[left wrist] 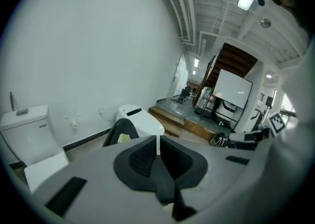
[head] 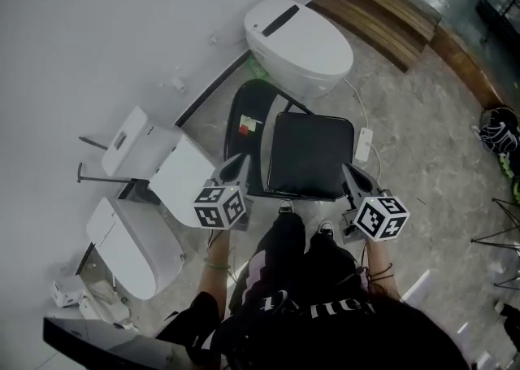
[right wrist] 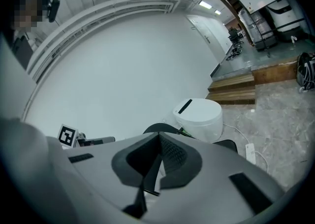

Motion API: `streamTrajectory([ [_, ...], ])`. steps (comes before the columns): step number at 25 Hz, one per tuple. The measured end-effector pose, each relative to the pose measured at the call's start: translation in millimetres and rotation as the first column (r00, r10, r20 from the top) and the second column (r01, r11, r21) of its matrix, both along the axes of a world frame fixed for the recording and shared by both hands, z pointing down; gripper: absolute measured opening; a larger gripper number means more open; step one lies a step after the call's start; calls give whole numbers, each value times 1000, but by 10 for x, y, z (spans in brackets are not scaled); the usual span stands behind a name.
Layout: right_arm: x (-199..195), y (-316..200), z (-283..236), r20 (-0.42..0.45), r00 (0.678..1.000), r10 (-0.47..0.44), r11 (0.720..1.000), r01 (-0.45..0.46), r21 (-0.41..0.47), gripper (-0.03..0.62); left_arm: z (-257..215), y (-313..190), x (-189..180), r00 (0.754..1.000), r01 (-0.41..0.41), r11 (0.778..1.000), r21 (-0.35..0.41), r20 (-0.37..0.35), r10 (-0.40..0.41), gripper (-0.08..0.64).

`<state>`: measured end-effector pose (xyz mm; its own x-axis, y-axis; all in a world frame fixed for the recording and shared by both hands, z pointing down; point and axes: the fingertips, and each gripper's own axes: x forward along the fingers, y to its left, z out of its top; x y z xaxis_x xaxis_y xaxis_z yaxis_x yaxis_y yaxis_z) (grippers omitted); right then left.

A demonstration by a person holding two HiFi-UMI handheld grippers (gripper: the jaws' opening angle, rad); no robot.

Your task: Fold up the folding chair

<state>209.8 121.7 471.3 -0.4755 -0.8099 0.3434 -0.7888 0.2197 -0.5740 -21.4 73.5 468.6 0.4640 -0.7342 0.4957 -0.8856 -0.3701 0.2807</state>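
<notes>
Now hovering beside the folding chair (head: 309,153), left gripper (head: 237,163) and right gripper (head: 349,170) fingers (left wrist: 144,158) pressed together, empty; risking slipping off and shoving it into the toilet (head: 299,43).

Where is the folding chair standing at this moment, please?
In the head view the folding chair stands open at centre, just ahead of the person, between the left gripper and the right gripper, with the white toilet just beyond it.
</notes>
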Motion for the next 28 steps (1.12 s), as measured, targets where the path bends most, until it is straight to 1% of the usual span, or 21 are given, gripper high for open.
streamTrajectory([
  [2,-49,-86,62,-3,999,36,999,-36,-16,12,101,-214,-198,1000,-20,1000,-23,18,20,11],
  [4,-101,-153,137,-9,998,64,997,-65,-35,12,213,-431,-401,998,-35,999,-38,51,37,55],
  [6,-130,-197,217,-16,996,89,995,-90,-53,12,352,-639,-564,995,-50,997,-63,78,55,119],
  [7,-136,-213,256,-21,995,102,993,-103,-61,12,431,-740,-625,995,-57,995,-82,83,63,153],
  [8,-138,-226,293,-25,993,116,991,-117,-70,12,516,-834,-677,994,-63,993,-104,85,72,171],
  [11,-127,-240,409,-38,988,151,983,-154,-98,12,816,-1052,-770,990,-87,979,-187,95,106,202],
  [14,-81,-243,560,-74,984,161,978,-169,-120,12,1117,-1177,-775,982,-118,958,-261,109,151,207],
  [16,-31,-257,699,-103,982,155,977,-168,-132,12,1298,-1238,-751,978,-141,945,-295,107,179,207],
  [18,9,-276,868,-113,984,135,977,-152,-152,12,1464,-1300,-752,974,-151,934,-323,112,196,207],
  [21,116,-311,1152,-129,987,101,976,-123,-179,14,1616,-1425,-793,970,-140,928,-344,142,198,207],
  [24,295,-370,1497,-151,987,61,974,-93,-209,14,1711,-1505,-747,972,-147,918,-368,120,204,206],
  [26,403,-405,1774,-151,988,31,970,-66,-235,14,1725,-1540,-729,970,-147,918,-369,128,207,206],
  [28,525,-429,2071,-143,990,5,962,-44,-271,15,1686,-1582,-722,965,-142,926,-349,161,208,197],
])
